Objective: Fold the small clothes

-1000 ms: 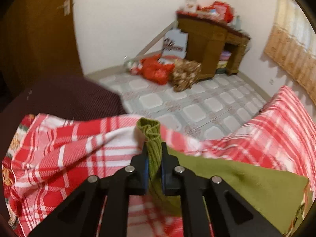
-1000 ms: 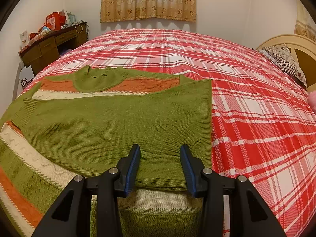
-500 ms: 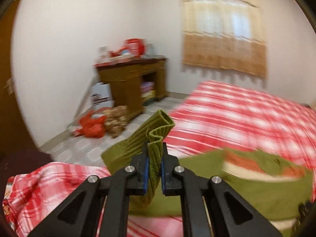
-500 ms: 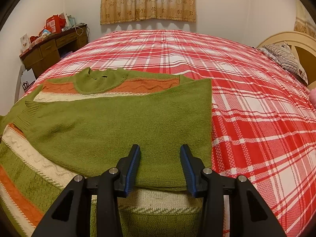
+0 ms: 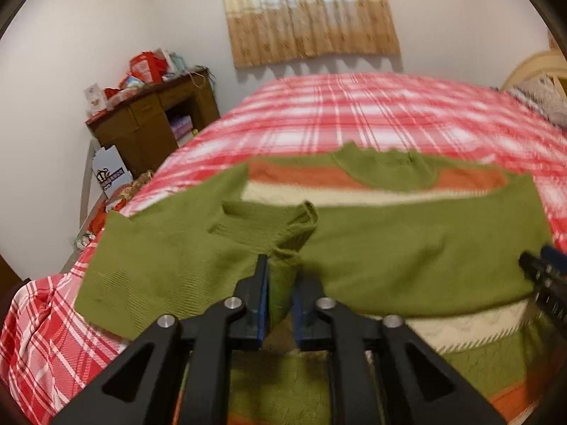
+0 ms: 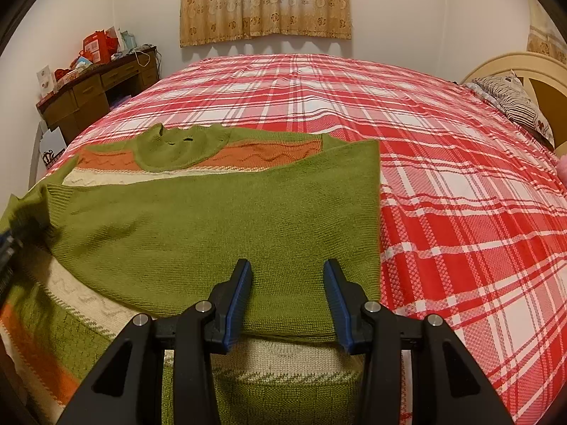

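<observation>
A green knit sweater (image 6: 212, 219) with orange and cream stripes lies flat on the red plaid bed (image 6: 443, 184). Its right sleeve is folded across the chest. In the left wrist view the left sleeve's ribbed cuff (image 5: 297, 223) droops onto the sweater (image 5: 407, 255) just ahead of my left gripper (image 5: 280, 265). The left jaws are opening, with a fold of the sleeve still pinched between the pads. My right gripper (image 6: 287, 265) stands open over the folded sleeve's near edge, gripping nothing. Each gripper shows at the edge of the other's view: the right gripper (image 5: 542, 269) and the left gripper (image 6: 7, 244).
A brown wooden desk (image 6: 88, 95) piled with red boxes stands left of the bed, with bags on the floor (image 5: 117, 198) beside it. A striped pillow (image 6: 514, 102) and a pale headboard (image 6: 524, 67) are at the far right. A curtained window (image 6: 265, 0) is behind the bed.
My left gripper swung from the bed's edge over onto the sweater, rolling and carrying the sleeve across the body. Its pads have parted a little. The right gripper has stayed still.
</observation>
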`<state>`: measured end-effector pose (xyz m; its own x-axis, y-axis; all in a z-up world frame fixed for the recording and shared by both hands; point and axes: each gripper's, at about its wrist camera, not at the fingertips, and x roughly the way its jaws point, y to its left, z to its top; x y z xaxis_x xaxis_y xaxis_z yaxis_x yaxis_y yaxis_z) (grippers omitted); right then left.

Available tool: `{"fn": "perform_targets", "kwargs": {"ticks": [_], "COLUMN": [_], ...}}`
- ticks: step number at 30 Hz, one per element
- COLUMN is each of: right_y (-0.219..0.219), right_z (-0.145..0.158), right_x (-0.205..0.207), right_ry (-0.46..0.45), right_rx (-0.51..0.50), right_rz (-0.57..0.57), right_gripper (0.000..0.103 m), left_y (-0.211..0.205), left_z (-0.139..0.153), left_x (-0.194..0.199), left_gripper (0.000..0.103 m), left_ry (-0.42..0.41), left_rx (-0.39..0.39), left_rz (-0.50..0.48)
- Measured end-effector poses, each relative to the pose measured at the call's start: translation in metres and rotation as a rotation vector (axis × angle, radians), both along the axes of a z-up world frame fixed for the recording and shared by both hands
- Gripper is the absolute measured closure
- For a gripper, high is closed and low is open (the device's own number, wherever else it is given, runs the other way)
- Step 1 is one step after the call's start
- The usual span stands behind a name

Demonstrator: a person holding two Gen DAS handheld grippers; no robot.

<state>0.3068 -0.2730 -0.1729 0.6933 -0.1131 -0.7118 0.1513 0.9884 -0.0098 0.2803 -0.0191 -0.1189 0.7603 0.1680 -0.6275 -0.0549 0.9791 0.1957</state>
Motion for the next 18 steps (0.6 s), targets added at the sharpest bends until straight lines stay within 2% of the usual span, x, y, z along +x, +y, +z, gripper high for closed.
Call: {"fn": "perform_targets", "kwargs": {"ticks": [2, 4, 6, 8, 9, 11, 13, 16, 17, 18], "right_y": [0.0, 0.0, 0.0, 0.001, 0.002, 0.003, 0.006, 0.019, 0.033, 0.045], "right_z": [0.0, 0.0, 0.0, -0.001, -0.001, 0.0, 0.006, 0.025, 0.031, 0.034], "right_x": [0.0, 0.0, 0.0, 0.001, 0.001, 0.003, 0.003, -0.009, -0.01, -0.009], "right_ry": [0.0, 0.0, 0.002, 0.007, 0.01, 0.023, 0.039, -0.051, -0.073, -0.075], "right_rx": [-0.001, -0.001, -0.001, -0.007, -0.013, -0.024, 0.001, 0.224, 0.302, 0.339], "right_rz": [0.0, 0.0, 0.001, 0.002, 0.003, 0.0, -0.045, -0.015, 0.028, 0.066], "right_gripper": [0.059, 0.059, 0.058, 0.057, 0.057, 0.057, 0.056, 0.056, 0.055, 0.055], "left_y": [-0.003, 0.002, 0.016, 0.042, 0.053, 0.084, 0.103, 0.111, 0.113, 0.114], "left_z": [-0.004, 0.001, 0.013, 0.021, 0.021, 0.015, 0.003, -0.017, -0.022, -0.023], "left_x": [-0.011, -0.024, -0.046, -0.068, -0.071, -0.082, -0.085, -0.08, -0.077, -0.073], "left_gripper": [0.074, 0.044, 0.038, 0.026, 0.016, 0.013, 0.013, 0.014, 0.014, 0.014], "left_ry": [0.016, 0.007, -0.048, -0.091, -0.093, -0.086, -0.067, -0.017, 0.018, 0.03], "left_rx": [-0.031, -0.041, -0.027, -0.039, -0.057, -0.143, -0.187, -0.178, -0.217, -0.236], "left_rz": [-0.045, -0.075, -0.078, -0.013, 0.016, 0.09, 0.145, 0.199, 0.21, 0.22]}}
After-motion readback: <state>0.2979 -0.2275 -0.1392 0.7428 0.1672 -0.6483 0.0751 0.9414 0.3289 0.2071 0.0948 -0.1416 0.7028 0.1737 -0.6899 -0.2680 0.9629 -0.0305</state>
